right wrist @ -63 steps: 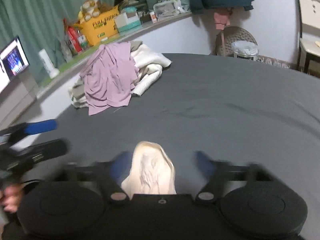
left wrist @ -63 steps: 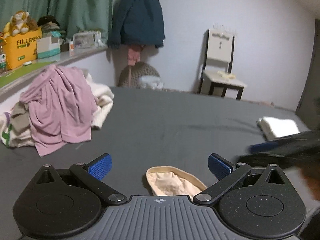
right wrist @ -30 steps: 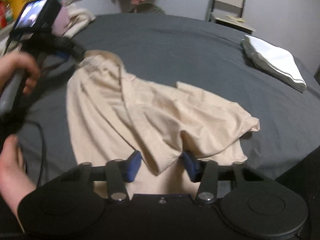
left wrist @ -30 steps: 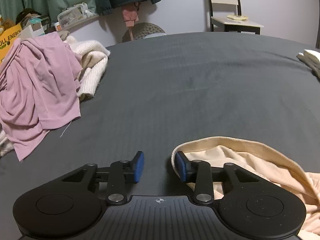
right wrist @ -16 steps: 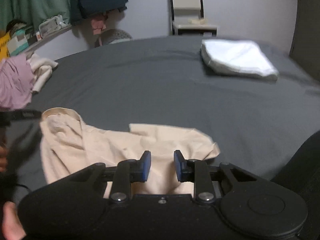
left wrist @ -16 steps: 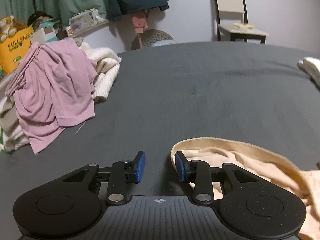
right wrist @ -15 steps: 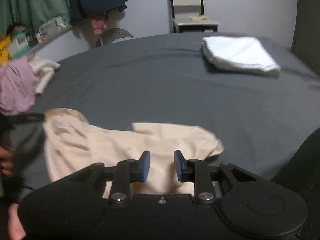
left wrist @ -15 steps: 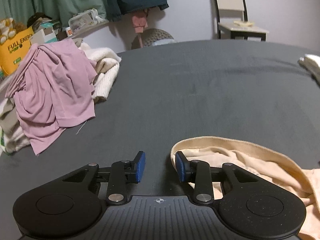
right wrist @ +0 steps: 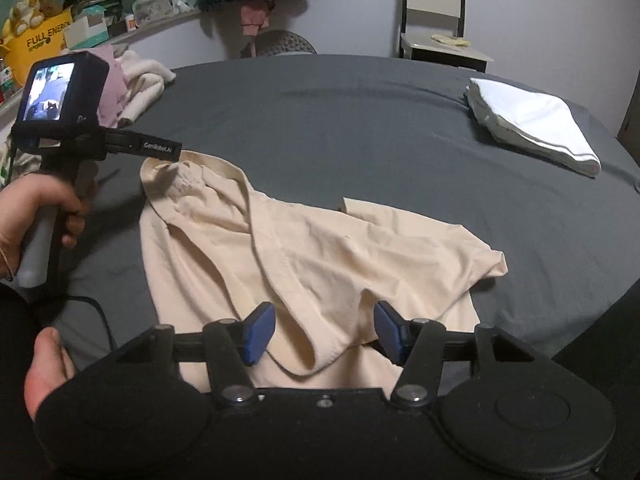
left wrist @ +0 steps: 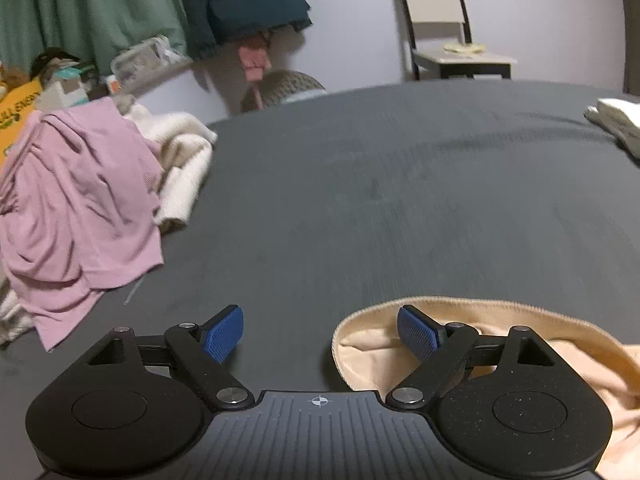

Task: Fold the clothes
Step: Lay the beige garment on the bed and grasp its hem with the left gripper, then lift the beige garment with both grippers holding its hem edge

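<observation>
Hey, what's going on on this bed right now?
A person holding a gripper in each hand is laying out a beige garment on the dark grey bed to fold it. Both sets of jaws are opening: the left gripper is at the waistband corner, the right gripper over the near edge, with cloth between its fingers but not pinched. A folded white garment lies at the far right, and a pile topped by a pink garment waits at the left.

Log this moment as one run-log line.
phase: laying out | left gripper: opening, waistband edge between jaws | right gripper: opening, over beige garment | garment: unfolded on bed
</observation>
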### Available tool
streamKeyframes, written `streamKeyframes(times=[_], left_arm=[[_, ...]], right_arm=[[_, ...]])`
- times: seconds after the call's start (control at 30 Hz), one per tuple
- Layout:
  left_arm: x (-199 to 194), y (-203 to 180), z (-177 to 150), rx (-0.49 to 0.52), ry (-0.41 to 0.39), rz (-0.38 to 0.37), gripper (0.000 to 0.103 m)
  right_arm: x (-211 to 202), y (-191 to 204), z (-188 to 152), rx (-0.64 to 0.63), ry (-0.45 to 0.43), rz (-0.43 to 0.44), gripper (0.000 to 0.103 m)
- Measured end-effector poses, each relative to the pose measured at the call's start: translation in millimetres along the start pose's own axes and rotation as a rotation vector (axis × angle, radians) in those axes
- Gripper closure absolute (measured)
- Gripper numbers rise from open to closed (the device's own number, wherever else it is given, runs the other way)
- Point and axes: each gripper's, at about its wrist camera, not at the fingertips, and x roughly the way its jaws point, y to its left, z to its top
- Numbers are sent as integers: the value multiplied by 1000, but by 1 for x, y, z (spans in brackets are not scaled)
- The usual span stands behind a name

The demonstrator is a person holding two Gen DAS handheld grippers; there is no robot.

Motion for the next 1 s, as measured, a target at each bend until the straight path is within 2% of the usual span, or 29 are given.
streamKeyframes(times=[0.07,0.17,0.23,0.33,0.47,0.53,0.6,0.7,0.83,1.0], left_arm=[[1,-2,-1,17,6,-6,42],[4,-3,-3,25,17,-30,64],[3,-5,-4,39,12,-41,72],[0,-11,-5,77,-7,-32,97],[-5,-12,-5,67,-5,-20,100],[-8,-9,-5,42,-10,-6,100],[-16,-4,-4,3,-27,10,100],[-34,0,-3,-24,-74,39,100],[-75,-1,1,-56,-183,79,100],[-134,-3,4,-146,-320,95,100]], right_arm=[[1,-5,1,28,22,2,49],[3,-9,2,56,47,14,49],[6,-7,1,58,49,6,49],[14,-4,1,57,51,-8,49],[27,-2,1,51,56,-43,49],[32,-4,-2,42,72,-50,60],[31,-11,-4,71,66,-43,76],[23,-24,-2,109,31,-41,89],[5,-47,15,140,-70,-67,92],[-31,-88,57,239,-220,-77,91]])
